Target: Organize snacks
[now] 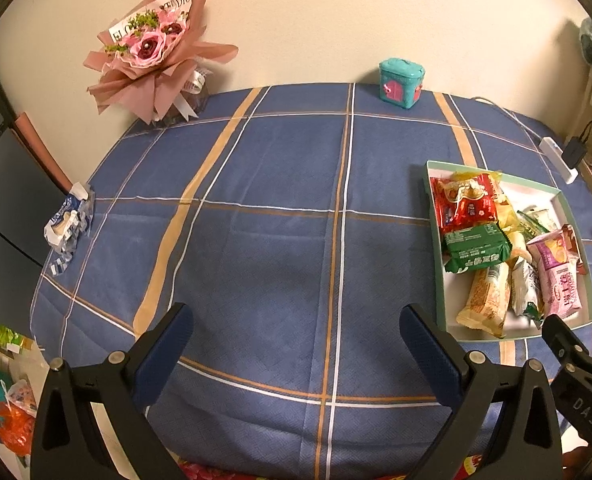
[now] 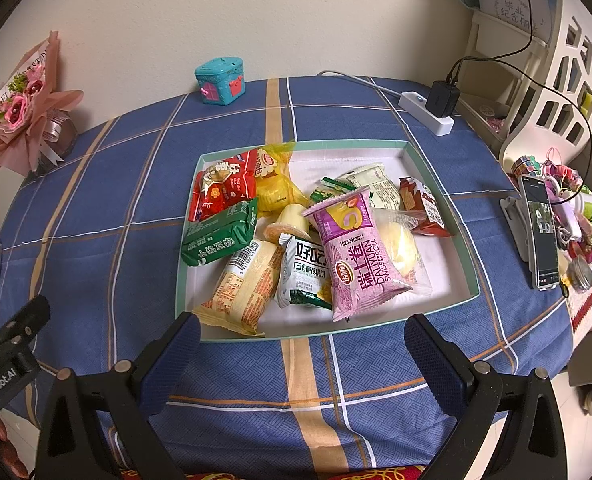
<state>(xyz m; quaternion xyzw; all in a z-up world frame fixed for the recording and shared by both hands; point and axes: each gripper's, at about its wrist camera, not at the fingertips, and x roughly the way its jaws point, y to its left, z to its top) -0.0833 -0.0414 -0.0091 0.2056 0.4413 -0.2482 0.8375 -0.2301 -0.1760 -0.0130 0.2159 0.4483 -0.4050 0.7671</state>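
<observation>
Left wrist view: the left gripper [image 1: 296,354] hangs spread and empty over bare tablecloth [image 1: 255,208] — nothing loose lies there. Right wrist view: the right gripper [image 2: 302,354], released, faces the tray [image 2: 436,168] near the table's right edge — snacks [image 2: 352,256] heaped inside, seemingly gathered but unsorted.

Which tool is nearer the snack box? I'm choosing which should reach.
Right. The right tool faces the snack box head-on; the left tool sits off to its left.

A tray [image 2: 440,184] of snack packets is lying on the bench [image 2: 376,376] just ahead of the right fingers [image 2: 436,364]; well ahead of it, a small box [image 2: 219,80] is sitting to the left and a power strip [image 2: 428,114] to the right.
</observation>
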